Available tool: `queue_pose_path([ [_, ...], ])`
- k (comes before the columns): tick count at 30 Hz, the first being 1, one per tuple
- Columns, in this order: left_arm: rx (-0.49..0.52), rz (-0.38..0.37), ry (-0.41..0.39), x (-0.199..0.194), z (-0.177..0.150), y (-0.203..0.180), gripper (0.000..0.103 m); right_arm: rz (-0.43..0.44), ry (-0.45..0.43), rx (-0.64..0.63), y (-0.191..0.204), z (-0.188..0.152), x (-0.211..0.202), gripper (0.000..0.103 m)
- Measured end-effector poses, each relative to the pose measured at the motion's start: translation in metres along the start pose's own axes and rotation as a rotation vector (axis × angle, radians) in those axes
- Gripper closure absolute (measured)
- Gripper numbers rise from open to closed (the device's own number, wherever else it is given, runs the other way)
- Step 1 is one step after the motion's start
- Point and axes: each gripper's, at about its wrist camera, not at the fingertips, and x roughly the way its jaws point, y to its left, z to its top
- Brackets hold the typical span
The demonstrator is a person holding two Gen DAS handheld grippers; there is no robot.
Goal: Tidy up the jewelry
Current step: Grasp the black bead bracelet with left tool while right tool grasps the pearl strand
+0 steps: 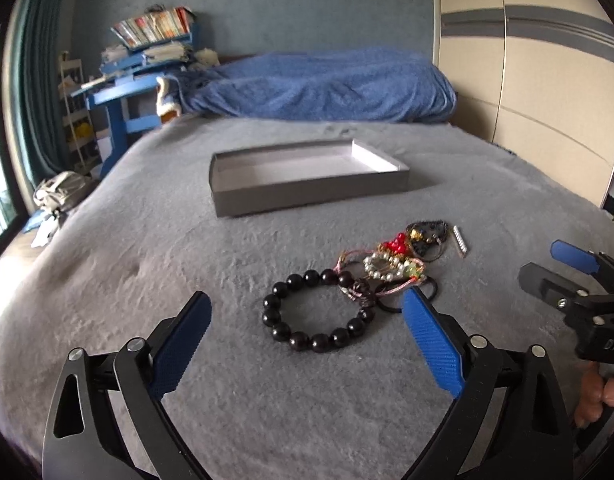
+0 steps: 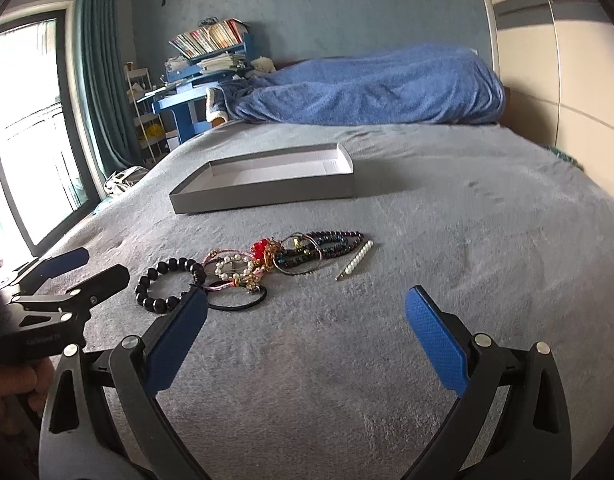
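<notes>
1. Left gripper (image 1: 307,320) jaws spread wide, empty, framing black bead bracelet (image 1: 317,312) on grey bedspread (image 1: 147,260)
2. Jewelry pile (image 2: 275,260) untouched, grey box (image 2: 267,192) beyond it empty: nothing sorted yet
3. Right gripper (image 2: 307,312) also agape, holding nothing

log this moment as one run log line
stage: pre-grasp | left gripper: open over black bead bracelet | right gripper: open, empty | jewelry pile: on bed | gray box: empty
</notes>
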Motion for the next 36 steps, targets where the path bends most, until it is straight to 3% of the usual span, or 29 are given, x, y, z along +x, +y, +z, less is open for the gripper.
queue_pose_path([
  [4,-0.021,-0.015,0.105,0.022,0.004,0.004,0.039,0.005,0.021,0.015,-0.002,0.001,0.003,0.005],
  [9,-0.024,-0.014,0.22,0.05,0.006,0.011,0.049,0.001,0.045,0.018,-0.004,0.003,0.009,0.005],
  [12,0.009,-0.016,0.284,0.068,0.009,0.011,0.062,-0.011,0.07,0.041,-0.015,0.01,0.02,0.009],
  [17,0.041,0.0,0.295,0.077,0.009,0.013,0.084,-0.042,0.119,0.067,-0.031,0.02,0.039,0.042],
  [24,0.001,0.004,0.272,0.072,0.009,0.021,0.087,-0.049,0.212,0.031,-0.036,0.036,0.079,0.057],
  [26,-0.017,0.008,0.271,0.072,0.01,0.025,0.087,-0.054,0.237,0.026,-0.036,0.038,0.091,0.069],
  [29,-0.031,0.02,0.266,0.074,0.011,0.029,0.087,-0.076,0.268,0.037,-0.041,0.039,0.105,0.076],
  [36,-0.03,0.027,0.292,0.083,0.011,0.032,0.086,-0.087,0.315,0.036,-0.043,0.037,0.133,0.078],
])
